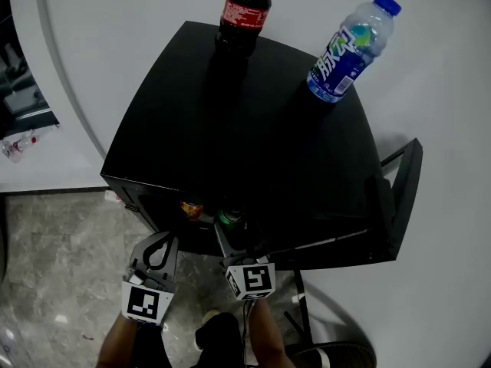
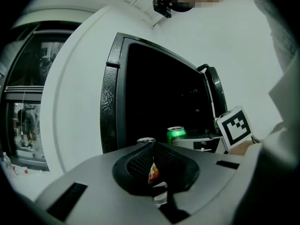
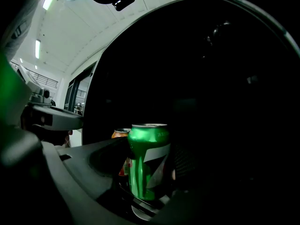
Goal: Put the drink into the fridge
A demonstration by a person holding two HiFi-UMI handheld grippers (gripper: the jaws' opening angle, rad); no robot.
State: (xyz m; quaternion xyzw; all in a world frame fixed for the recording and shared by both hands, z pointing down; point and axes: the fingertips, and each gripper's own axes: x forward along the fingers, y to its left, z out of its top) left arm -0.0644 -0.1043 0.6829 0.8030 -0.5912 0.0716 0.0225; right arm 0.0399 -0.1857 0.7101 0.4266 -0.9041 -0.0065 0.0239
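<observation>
R gripper point(image 1: 232, 240) clamped on green can point(image 3: 147, 163). Can upright, at mouth of black mini fridge point(image 1: 253, 129), at cabinet's 6 o'clock edge in head view. Fridge door point(image 1: 403, 198) open, hanging at 3–4 o'clock. Orange can point(image 1: 192, 208) just beside green one, on its 9 o'clock side, also at the opening. L gripper point(image 2: 152, 159) jaws pressed together, nothing gripped. Tips aimed at orange can; touching or not, can't tell. Cola bottle point(image 1: 244, 18) at 12 and blue drink bottle point(image 1: 349, 48) at 1–2 o'clock, both standing on fridge top.

Step in hand, prob.: seat green can inside. To do well:
- Keep can vertical and push straight in toward 12.
- Stay off orange can on the 9 side to avoid a knock-over.
- Set base flat on shelf before easing jaws.
- Open only enough to free can, then back out along the same line.
- Go slow: interior too dark to read shelf depth.
- Keep L gripper out of R's path, and mind the door at 3.
</observation>
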